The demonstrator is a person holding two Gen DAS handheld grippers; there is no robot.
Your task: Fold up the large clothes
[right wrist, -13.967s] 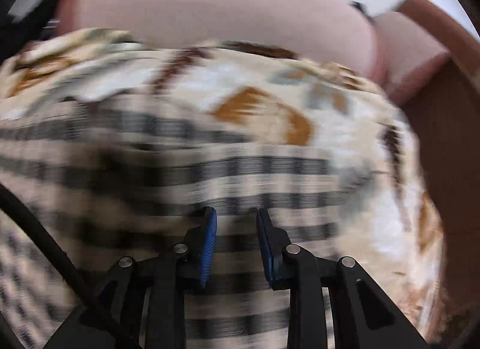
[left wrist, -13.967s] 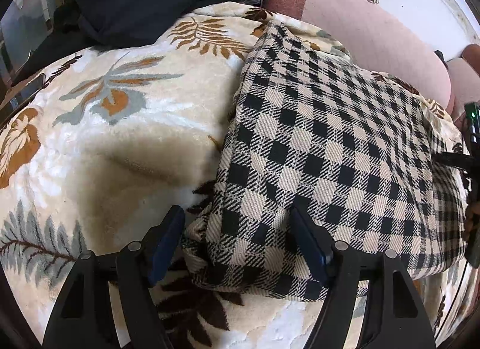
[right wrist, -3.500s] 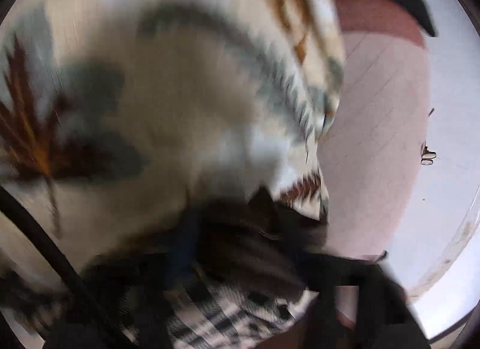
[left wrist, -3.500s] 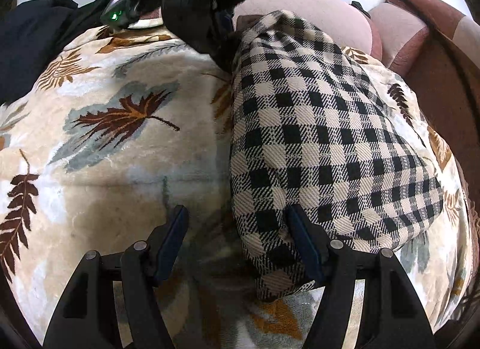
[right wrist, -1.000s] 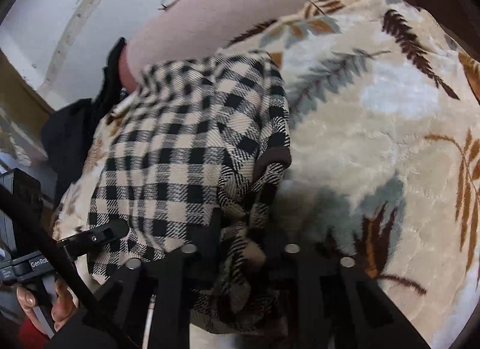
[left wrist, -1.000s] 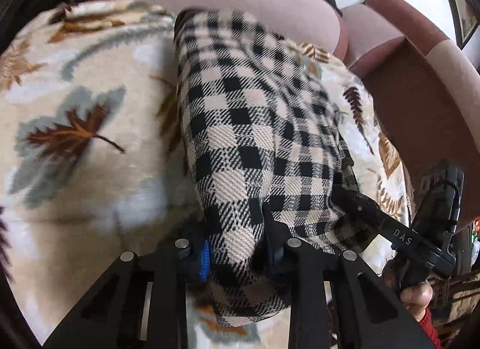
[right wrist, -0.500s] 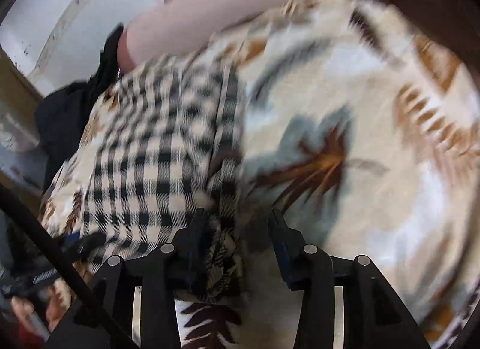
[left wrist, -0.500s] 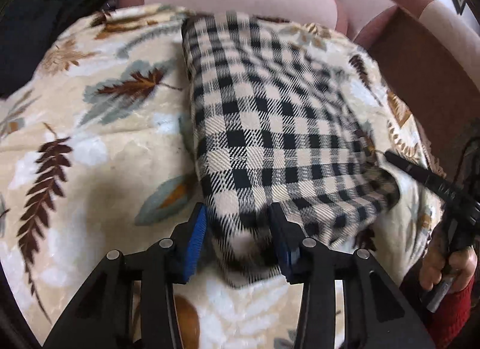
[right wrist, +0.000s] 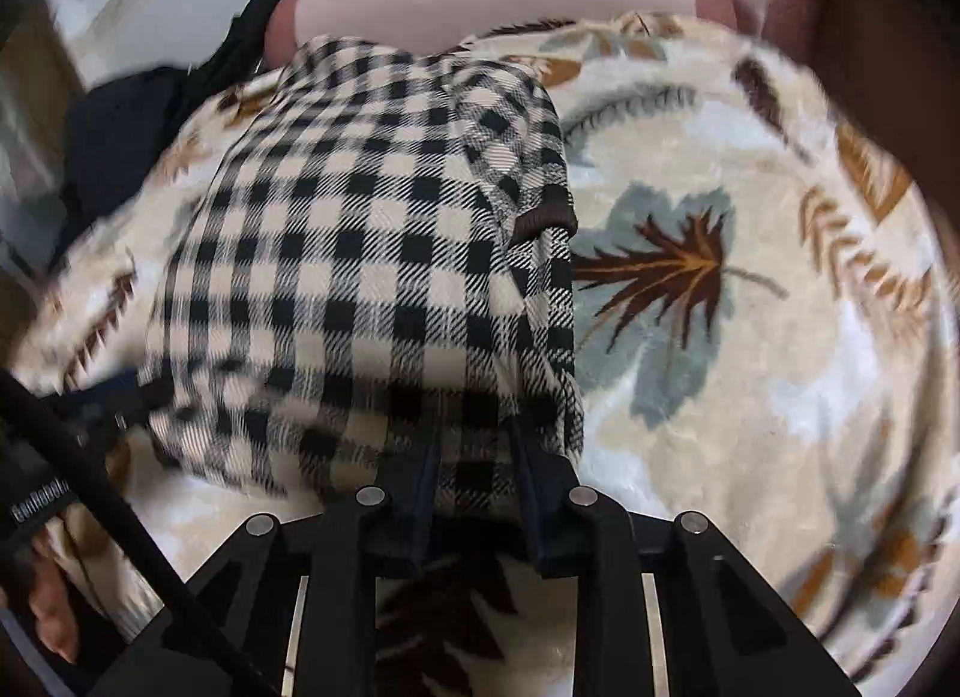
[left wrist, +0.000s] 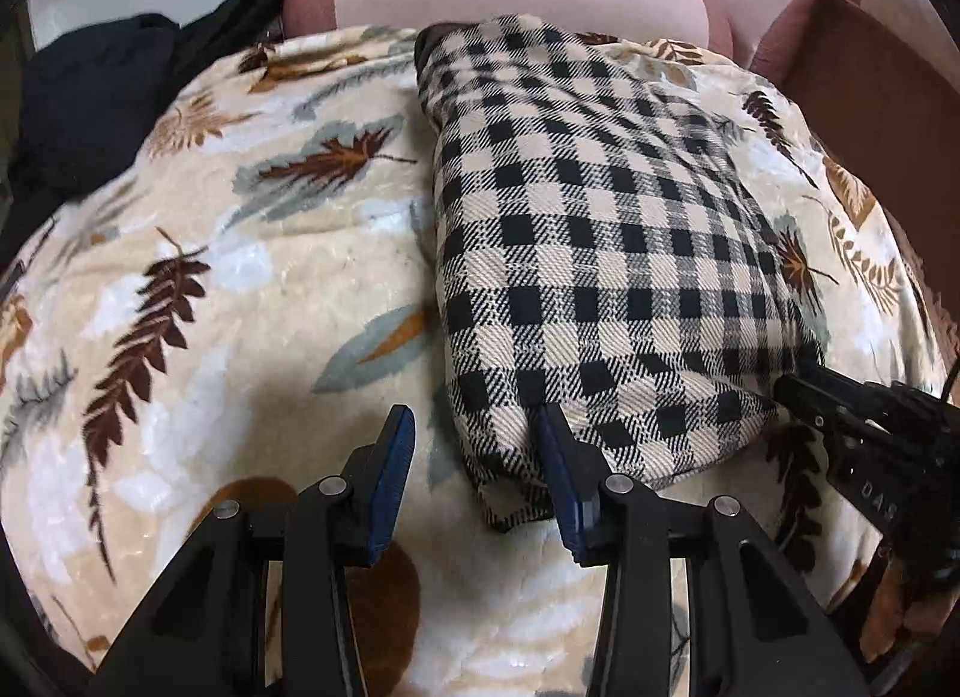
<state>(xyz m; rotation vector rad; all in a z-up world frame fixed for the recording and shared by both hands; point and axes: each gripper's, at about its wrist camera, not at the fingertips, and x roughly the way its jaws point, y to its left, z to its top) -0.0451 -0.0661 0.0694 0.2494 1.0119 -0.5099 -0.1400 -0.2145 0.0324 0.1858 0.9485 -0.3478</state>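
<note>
While our left claw (left wrist: 474,457) gapes beside the checked garment (left wrist: 600,253), our right claw (right wrist: 474,487) pinches its hem (bundle nearly folded); next we release and tidy.

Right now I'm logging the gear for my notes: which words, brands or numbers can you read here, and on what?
"DAS" in pale letters on the black body of the right gripper, seen from the left camera; anything after it is cut off.
Pale lettering on the black body of the left gripper, at the left edge of the right camera view: too blurred to read.
The checked garment and the leaf-print blanket carry no text.
</note>
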